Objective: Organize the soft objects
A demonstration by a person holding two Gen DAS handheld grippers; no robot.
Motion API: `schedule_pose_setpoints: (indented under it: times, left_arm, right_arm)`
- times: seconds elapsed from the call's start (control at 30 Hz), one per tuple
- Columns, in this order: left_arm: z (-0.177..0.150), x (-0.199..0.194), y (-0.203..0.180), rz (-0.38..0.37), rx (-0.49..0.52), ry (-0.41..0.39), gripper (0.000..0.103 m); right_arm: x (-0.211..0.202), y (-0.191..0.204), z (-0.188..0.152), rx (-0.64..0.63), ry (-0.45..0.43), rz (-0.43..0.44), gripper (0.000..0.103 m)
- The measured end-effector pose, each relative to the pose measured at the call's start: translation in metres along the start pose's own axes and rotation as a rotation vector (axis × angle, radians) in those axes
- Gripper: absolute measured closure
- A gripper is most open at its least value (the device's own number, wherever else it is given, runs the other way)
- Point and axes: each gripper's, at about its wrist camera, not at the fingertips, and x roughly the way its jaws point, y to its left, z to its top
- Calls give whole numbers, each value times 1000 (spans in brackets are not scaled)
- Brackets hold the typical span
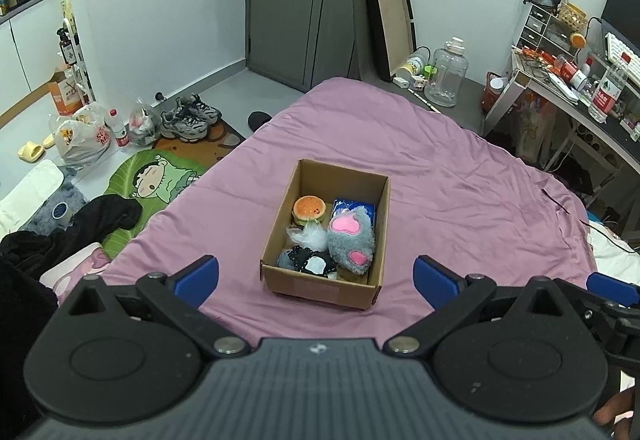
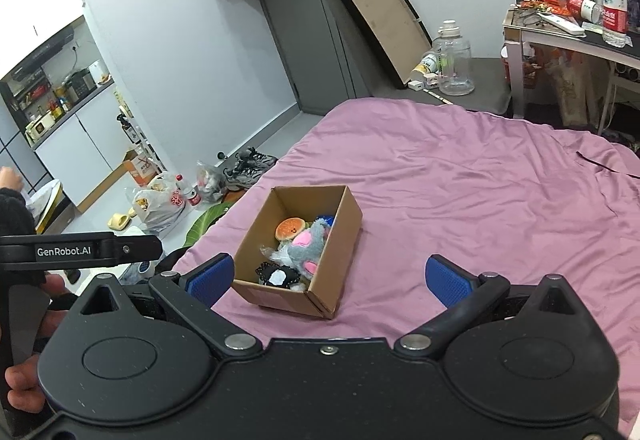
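My left tool (image 1: 316, 282) and right tool (image 2: 328, 280) are spread wide, empty, near the box (image 1: 360, 290) of soft toys (image 1: 352, 240) on the bed (image 1: 460, 180).

An open cardboard box (image 1: 362, 236) sits upright on the purple bedsheet (image 1: 460, 180), holding a burger plush (image 1: 308, 209), a grey paw plush with pink pads (image 1: 352, 240), a black-and-white plush (image 1: 308, 260) and a blue packet (image 1: 354, 209).

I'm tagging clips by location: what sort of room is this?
Most likely a small studio bedroom: a bed with a purple sheet, a cluttered desk beside it, and sneakers by the door.
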Motion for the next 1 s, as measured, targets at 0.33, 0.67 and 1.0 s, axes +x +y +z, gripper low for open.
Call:
schedule_pose_setpoints:
  times: [0.33, 0.67, 1.0]
  left_arm:
    - [-8, -27, 6, -16, 4, -30, 0]
    - [-17, -40, 2, -5, 28, -47, 0]
    - [-26, -45, 0, 3, 39, -50, 0]
  right_arm:
    - [-22, -2, -4, -13, -7, -55, 0]
    - [-38, -8, -18, -35, -5, -52, 0]
    - [-45, -7, -25, -61, -8, -36, 0]
